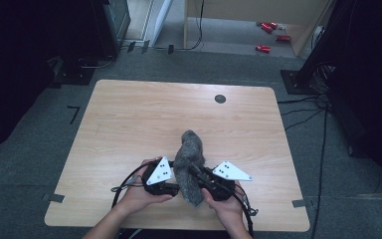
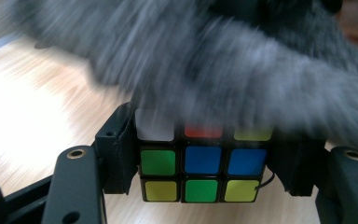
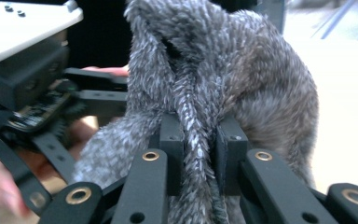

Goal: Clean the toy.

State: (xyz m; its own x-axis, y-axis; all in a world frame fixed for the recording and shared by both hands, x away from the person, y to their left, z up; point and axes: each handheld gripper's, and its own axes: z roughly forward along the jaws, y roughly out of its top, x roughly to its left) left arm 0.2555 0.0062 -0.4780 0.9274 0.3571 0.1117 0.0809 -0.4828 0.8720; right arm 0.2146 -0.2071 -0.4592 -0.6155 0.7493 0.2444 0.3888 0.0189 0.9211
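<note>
Holding cube (image 2: 201,163) clamped between left gripper (image 2: 200,158) jaws, low over table (image 1: 129,114). Right gripper (image 3: 200,144) pinching fold of grey cloth (image 3: 223,79), draped across cube top. Judged: both grasps done; wiping or wrapping cube remains.

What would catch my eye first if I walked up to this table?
Probably the fluffy grey cloth standing up near the front edge of the wooden table, pinched in the right gripper. Next, the colourful puzzle cube clamped in the left gripper, half under that fur.
</note>
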